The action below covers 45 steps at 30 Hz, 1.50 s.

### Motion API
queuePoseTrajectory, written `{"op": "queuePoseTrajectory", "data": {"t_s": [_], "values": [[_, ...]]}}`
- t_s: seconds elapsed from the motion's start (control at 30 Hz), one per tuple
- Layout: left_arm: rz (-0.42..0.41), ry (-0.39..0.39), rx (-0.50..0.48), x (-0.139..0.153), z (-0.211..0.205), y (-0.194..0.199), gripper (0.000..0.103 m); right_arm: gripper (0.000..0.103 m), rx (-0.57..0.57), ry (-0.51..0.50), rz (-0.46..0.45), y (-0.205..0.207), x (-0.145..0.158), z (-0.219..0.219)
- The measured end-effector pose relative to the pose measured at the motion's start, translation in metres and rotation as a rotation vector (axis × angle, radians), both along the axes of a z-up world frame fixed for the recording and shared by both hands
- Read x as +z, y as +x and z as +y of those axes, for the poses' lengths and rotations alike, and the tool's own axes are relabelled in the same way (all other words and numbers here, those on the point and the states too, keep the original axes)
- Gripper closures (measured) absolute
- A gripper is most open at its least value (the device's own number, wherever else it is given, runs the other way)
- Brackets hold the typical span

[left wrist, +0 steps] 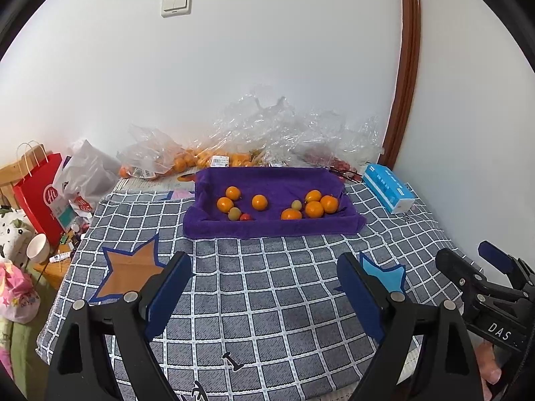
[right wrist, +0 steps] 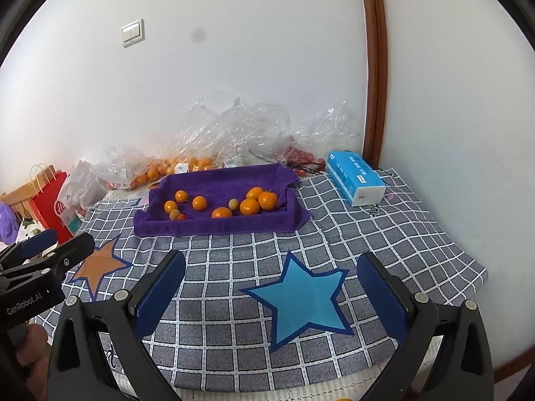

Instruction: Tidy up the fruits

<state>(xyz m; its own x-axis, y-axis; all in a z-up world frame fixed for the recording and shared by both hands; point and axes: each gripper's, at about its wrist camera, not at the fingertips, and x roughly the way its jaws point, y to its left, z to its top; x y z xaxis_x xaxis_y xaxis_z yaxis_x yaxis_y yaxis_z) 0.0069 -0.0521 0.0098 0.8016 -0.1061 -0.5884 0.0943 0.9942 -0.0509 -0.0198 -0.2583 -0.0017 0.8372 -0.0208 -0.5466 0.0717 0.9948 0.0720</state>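
A purple towel-lined tray (left wrist: 274, 227) (right wrist: 220, 225) sits at the far side of the checked cloth. In it lie several oranges, a left group (left wrist: 225, 204) (right wrist: 199, 203) and a right group (left wrist: 314, 209) (right wrist: 249, 206). Two greenish fruits (left wrist: 234, 214) (right wrist: 233, 204) and a small red one (left wrist: 245, 217) (right wrist: 181, 216) lie among them. My left gripper (left wrist: 264, 287) hangs open over the cloth, well short of the tray, with nothing between its fingers. My right gripper (right wrist: 271, 284) is open and empty too, above the blue star (right wrist: 304, 300). Each gripper shows at the edge of the other's view.
Clear plastic bags (left wrist: 267, 127) with more oranges (left wrist: 200, 158) and red fruit lie against the wall behind the tray. A blue tissue pack (left wrist: 388, 188) (right wrist: 356, 180) lies at the right, a red paper bag (left wrist: 40, 200) and a white bowl (left wrist: 36, 249) at the left. The cloth bears an orange star (left wrist: 132, 270).
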Motion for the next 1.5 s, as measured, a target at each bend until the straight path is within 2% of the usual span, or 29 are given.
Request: {"op": "queuePoseTrajectory", "data": {"t_s": [1.5], "values": [[-0.006, 0.014, 0.012, 0.0019, 0.0006, -0.0044, 0.014, 0.002, 0.006, -0.006, -0.003, -0.0015, 0.0005, 0.0055]]}}
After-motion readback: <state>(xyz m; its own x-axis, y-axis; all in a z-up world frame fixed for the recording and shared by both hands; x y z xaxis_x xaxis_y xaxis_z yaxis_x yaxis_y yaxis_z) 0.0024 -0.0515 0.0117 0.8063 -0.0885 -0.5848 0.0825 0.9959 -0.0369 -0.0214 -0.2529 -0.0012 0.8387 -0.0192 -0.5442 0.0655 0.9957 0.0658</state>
